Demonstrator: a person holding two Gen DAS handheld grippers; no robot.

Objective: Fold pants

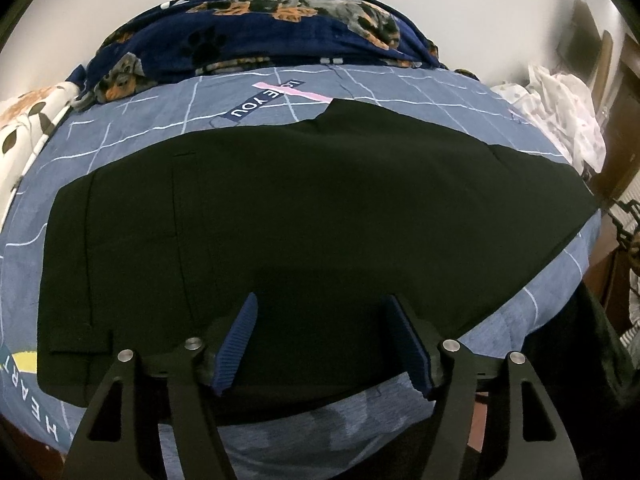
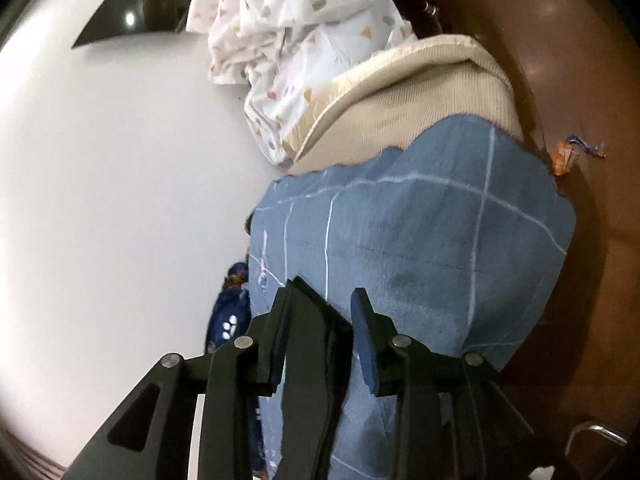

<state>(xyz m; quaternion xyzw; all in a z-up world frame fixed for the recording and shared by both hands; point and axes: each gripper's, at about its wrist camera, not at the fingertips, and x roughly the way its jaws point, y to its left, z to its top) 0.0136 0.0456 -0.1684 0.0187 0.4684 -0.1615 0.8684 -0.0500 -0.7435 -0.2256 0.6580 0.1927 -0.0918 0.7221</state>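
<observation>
Both halves of the pants [image 1: 280, 220] lie flat beneath the left claw [image 1: 322, 342].

Dim indoor light — heavy fisheye warping

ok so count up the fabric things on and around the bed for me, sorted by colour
Black: 1, the pants
Light blue: 1, the grid-pattern bedsheet
Navy: 1, the dog-print blanket
White: 1, the crumpled spotted cloth
Beige: 1, the ribbed cushion
Total: 5
</observation>
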